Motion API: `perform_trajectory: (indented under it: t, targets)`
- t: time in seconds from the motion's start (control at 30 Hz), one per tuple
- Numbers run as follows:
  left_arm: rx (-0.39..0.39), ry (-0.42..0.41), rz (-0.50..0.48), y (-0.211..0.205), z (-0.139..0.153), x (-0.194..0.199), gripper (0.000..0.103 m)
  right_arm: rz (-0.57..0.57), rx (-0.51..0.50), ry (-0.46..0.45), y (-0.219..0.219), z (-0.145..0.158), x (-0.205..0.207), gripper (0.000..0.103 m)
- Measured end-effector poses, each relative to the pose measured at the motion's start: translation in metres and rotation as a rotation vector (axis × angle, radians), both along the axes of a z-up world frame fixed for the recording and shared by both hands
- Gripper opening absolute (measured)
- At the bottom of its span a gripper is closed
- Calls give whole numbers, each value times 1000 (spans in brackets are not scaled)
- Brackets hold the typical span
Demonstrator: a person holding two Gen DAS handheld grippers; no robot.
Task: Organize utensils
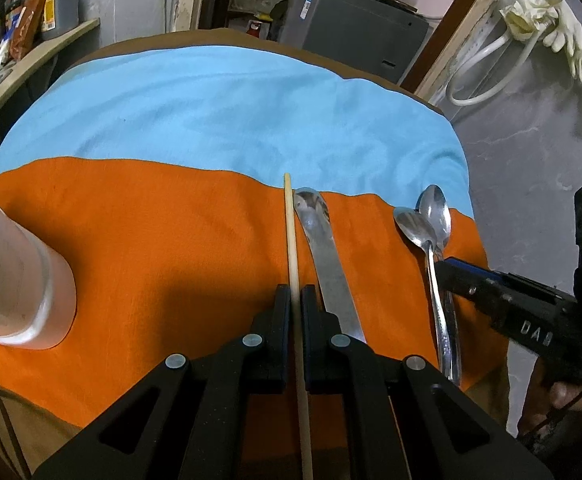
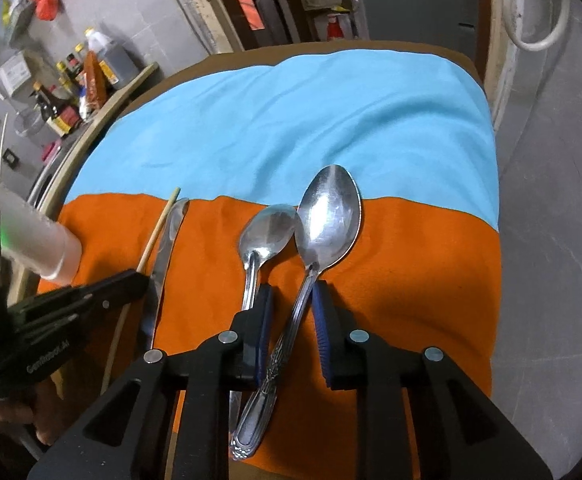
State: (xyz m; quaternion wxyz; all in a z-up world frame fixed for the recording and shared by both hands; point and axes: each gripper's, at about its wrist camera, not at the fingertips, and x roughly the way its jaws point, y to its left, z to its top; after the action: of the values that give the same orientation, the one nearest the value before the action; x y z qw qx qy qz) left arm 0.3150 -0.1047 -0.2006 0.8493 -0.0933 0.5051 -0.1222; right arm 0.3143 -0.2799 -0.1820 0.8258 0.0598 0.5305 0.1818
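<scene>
Left gripper: fingers narrowed around the chopstick, which runs between them over the orange cloth; whether they press it cannot be told.
Right gripper: fingers set wider, straddling the handle of the large spoon; a gap shows on its right side.
Small spoon: just left of the large spoon, bowls touching or overlapping, near the cloth's right edge.
Knife: flat, just right of the chopstick, parallel to it.
White cylinder: upright at the cloth's left edge.
Blue cloth: beyond the orange one, reaching the table's far edge.
Left view only: pale gloves and a white hose on the right wall; grey appliance beyond the table; raised letters "DA" on the right gripper's side.
Right view only: shelf of bottles far left; the large spoon's ornate handle end; "Genrobot.AI" on the left gripper's side.
</scene>
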Motion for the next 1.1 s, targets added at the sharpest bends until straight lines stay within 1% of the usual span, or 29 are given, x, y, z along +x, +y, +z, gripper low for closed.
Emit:
perform_trajectory:
  t: [0.03, 0.1, 0.2, 0.3, 0.37, 0.5, 0.53, 0.57, 0.63, 0.7, 0.73, 0.77, 0.8, 0.9, 0.97, 1.1]
  targets:
    - [-6, 0, -1, 1, 0, 0, 3, -18, 24, 1, -5, 0, 0, 14]
    - [-9, 3, -2, 3, 1, -1, 3, -51, 67, -9, -15, -2, 0, 14]
    - [-14, 1, -3, 5, 1, -3, 3, -79, 70, -38, -24, -2, 4, 15]
    - [-18, 2, -2, 6, 1, -4, 3, -81, 81, -50, -27, -2, 12, 21]
    - [-21, 4, -1, 7, 1, -3, 3, -63, 83, -58, -27, -3, 19, 24]
    - [-23, 6, 2, 6, 1, -3, 3, -22, 83, -80, -25, -6, 36, 26]
    - [-21, 7, 2, 6, 1, -3, 3, -5, 83, -87, -23, -7, 40, 28]
    - [-22, 7, 3, 6, 1, -3, 3, 12, 88, -91, -21, -7, 43, 33]
    - [-23, 7, 6, 5, 1, -2, 3, 53, 102, -96, -17, -8, 48, 38]
    - [-25, 5, 11, 6, 1, -2, 3, 86, 88, -102, -12, -8, 52, 38]
    - [-27, 5, 13, 6, 1, -2, 3, 94, 77, -106, -9, -8, 53, 34]
    - [-30, 6, 17, 6, 1, -2, 3, 101, 53, -114, -8, -9, 53, 27]
    - [-32, 7, 19, 6, 1, -3, 3, 108, 51, -117, -8, -9, 53, 26]
    - [-32, 7, 22, 7, 1, -3, 3, 97, 90, -95, -15, -12, 55, 17]
    - [-31, 9, 26, 7, 2, -3, 3, 113, 82, -86, -14, -12, 54, 10]
    - [-32, 13, 34, 8, 1, -2, 3, 105, 76, -84, -10, -7, 49, 5]
